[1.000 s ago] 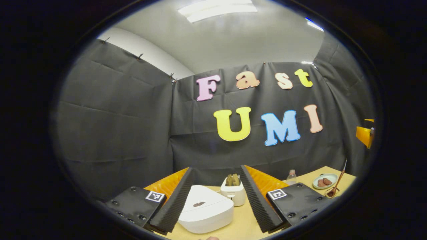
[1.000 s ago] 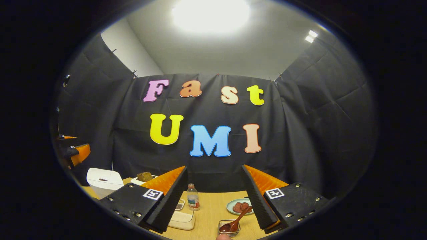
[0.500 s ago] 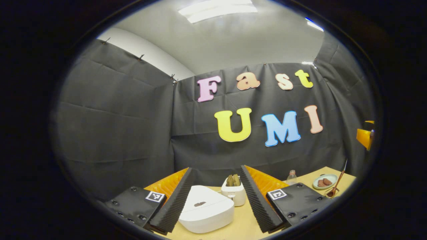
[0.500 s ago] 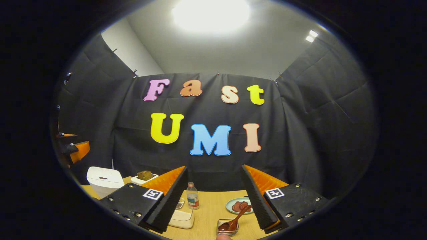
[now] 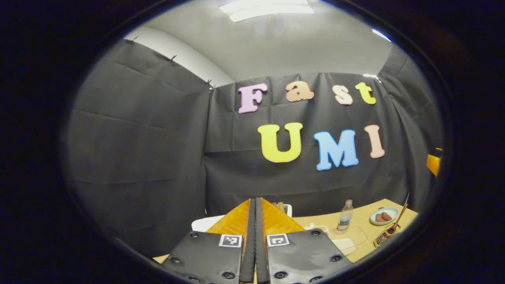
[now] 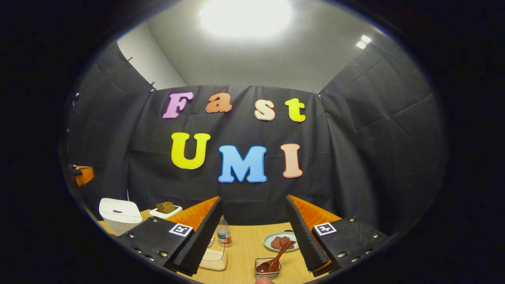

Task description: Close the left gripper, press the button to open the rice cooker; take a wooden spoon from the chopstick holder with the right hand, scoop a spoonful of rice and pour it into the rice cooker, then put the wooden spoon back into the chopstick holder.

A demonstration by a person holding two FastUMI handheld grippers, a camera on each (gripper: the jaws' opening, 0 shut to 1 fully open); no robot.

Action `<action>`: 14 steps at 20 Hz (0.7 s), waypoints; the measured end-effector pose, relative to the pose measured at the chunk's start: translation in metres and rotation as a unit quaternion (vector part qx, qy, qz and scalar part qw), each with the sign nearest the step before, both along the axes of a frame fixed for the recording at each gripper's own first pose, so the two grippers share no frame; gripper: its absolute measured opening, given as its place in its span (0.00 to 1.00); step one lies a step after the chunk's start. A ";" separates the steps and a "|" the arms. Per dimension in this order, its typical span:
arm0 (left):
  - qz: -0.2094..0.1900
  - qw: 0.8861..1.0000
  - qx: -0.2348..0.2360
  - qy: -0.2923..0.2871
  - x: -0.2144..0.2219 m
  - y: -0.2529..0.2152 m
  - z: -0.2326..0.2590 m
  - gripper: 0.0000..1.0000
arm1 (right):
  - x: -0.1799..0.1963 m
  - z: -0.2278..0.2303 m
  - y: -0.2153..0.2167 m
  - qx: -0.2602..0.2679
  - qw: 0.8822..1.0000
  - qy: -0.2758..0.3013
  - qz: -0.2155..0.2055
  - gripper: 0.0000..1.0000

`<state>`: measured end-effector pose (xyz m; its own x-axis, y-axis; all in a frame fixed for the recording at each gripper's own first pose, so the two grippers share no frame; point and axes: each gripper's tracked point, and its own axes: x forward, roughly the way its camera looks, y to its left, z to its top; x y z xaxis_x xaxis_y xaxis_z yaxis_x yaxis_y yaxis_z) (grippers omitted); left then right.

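Two tongs over wooden table (image 6: 244,244): left tongs (image 5: 255,240) closed empty; right tongs (image 6: 252,232) wide apart, empty.

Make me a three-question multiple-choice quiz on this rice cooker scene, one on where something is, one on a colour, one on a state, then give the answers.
1. Where is the wooden spoon?
A. In the chopstick holder
B. On the green plate
C. Held by the right gripper

2. What colour is the rice cooker?
A. Black
B. White
C. Red

3. How do the left gripper jaws stand?
A. Wide open
B. Shut on the water bottle
C. Shut together, holding nothing

Answers:
1 A: in the right gripper view the spoon's bowl sits inside the holder, handle leaning out.
2 B: its closed lid and body are white.
3 C: in the left gripper view the two jaws meet with nothing between them.
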<state>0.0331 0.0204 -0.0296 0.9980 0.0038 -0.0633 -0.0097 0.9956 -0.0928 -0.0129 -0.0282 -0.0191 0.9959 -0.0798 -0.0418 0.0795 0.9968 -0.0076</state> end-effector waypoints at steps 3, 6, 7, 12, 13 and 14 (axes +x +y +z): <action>-0.036 0.999 -0.021 0.027 0.017 -0.001 -0.024 0.09 | -0.005 -0.002 -0.002 -0.006 1.000 0.006 -0.019 0.96; -0.047 0.997 -0.036 0.044 0.044 0.014 -0.050 0.08 | -0.011 -0.006 -0.003 -0.013 0.999 0.014 -0.040 0.96; -0.049 0.997 -0.036 0.057 0.052 0.018 -0.062 0.08 | -0.014 -0.007 -0.002 -0.015 0.999 0.019 -0.046 0.96; -0.047 0.992 -0.013 0.114 0.090 0.044 -0.133 0.09 | -0.027 -0.008 -0.001 -0.029 0.996 0.025 -0.076 0.96; -0.050 0.991 -0.010 0.124 0.096 0.045 -0.147 0.09 | -0.029 -0.011 0.000 -0.028 0.996 0.030 -0.082 0.96; -0.055 0.989 -0.008 0.135 0.100 0.043 -0.161 0.09 | -0.029 -0.014 0.002 -0.028 0.995 0.036 -0.085 0.96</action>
